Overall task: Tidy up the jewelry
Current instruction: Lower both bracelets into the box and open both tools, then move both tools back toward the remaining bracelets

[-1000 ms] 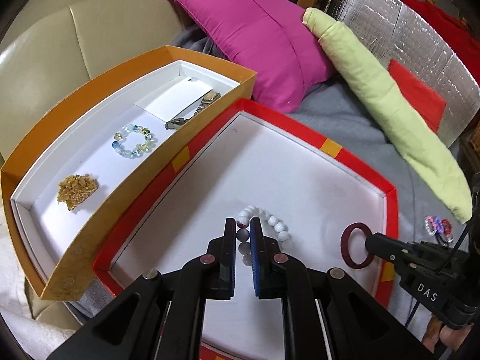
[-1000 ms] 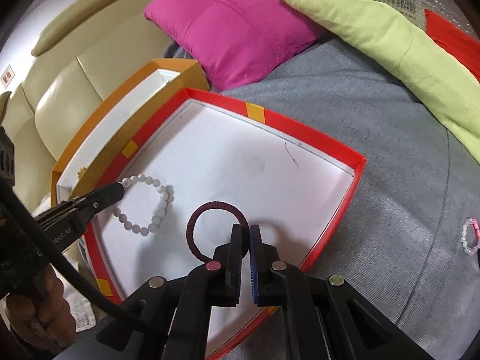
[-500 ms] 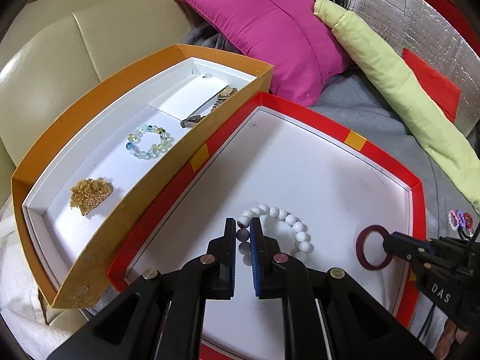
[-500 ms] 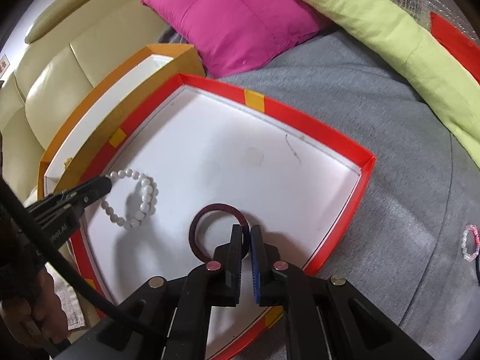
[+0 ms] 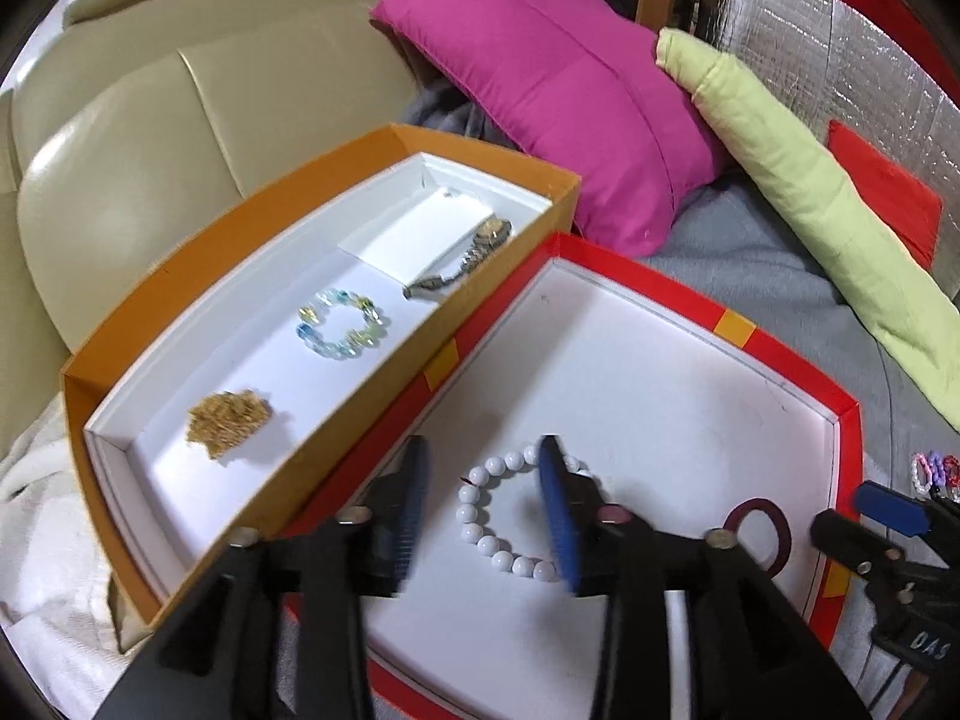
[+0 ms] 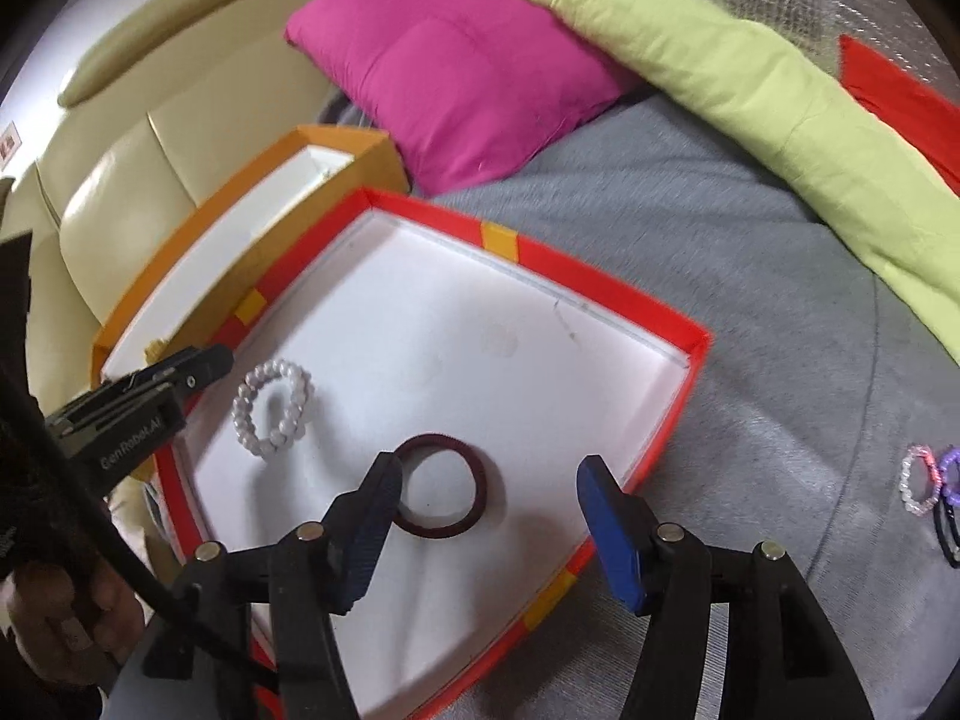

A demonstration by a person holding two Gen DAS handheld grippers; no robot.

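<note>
A white bead bracelet (image 5: 498, 516) lies on the white floor of the red tray (image 5: 750, 330). My left gripper (image 5: 486, 468) is open just above it, fingers on either side. A dark red ring band (image 6: 443, 495) lies in the same tray (image 6: 600, 282), near its front edge. My right gripper (image 6: 489, 471) is open above it, with the left fingertip (image 6: 384, 474) over the band's rim. The white bracelet also shows in the right wrist view (image 6: 273, 411), and the band in the left wrist view (image 5: 759, 528).
An orange box (image 5: 198, 264) left of the tray holds a blue-green bead bracelet (image 5: 341, 324), a gold clump (image 5: 227, 423) and a watch (image 5: 462, 267). Small pink and purple bead rings (image 6: 930, 477) lie on the grey blanket at right. Magenta (image 6: 462, 78) and green (image 6: 750, 96) pillows are behind.
Both grippers have opened. The left let go of the white bracelet and the right let go of the dark red band; both pieces now lie on the tray floor.
</note>
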